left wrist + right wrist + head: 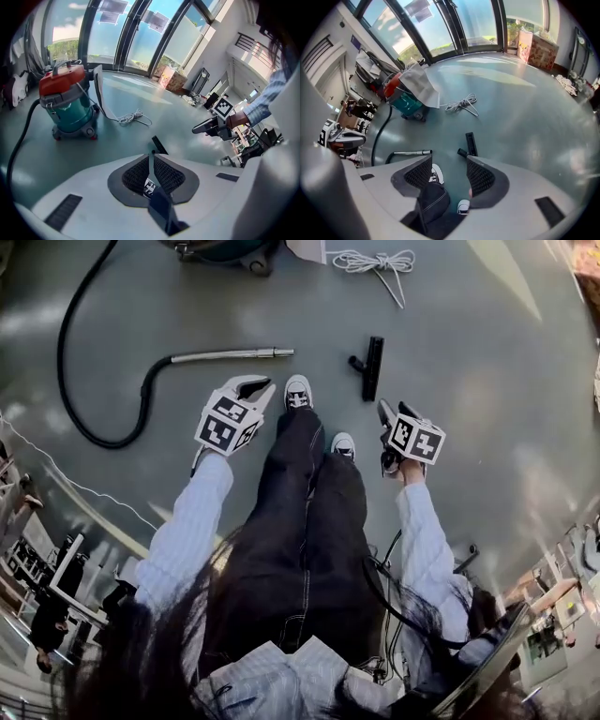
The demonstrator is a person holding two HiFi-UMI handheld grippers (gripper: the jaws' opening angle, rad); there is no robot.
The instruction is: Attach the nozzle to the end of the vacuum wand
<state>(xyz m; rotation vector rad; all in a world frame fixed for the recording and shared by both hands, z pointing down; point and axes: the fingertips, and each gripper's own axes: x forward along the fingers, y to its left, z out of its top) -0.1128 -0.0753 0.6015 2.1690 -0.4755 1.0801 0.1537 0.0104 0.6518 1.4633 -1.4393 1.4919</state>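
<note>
The left claw (pixel 255 387) is pressed together and empty. The right claw (pixel 394 412) is spread, with nothing gripped. Both hang above the floor. The nozzle (pixel 371 367) lies on the floor beyond the person's right shoe, near the open end of the vacuum wand (pixel 230 355) but apart from it. Likely faults: a left claw that meets the smooth metal wand unopened would push and roll it, and the hose (pixel 84 418) may drag the wand off line, jamming the nozzle socket crooked.
</note>
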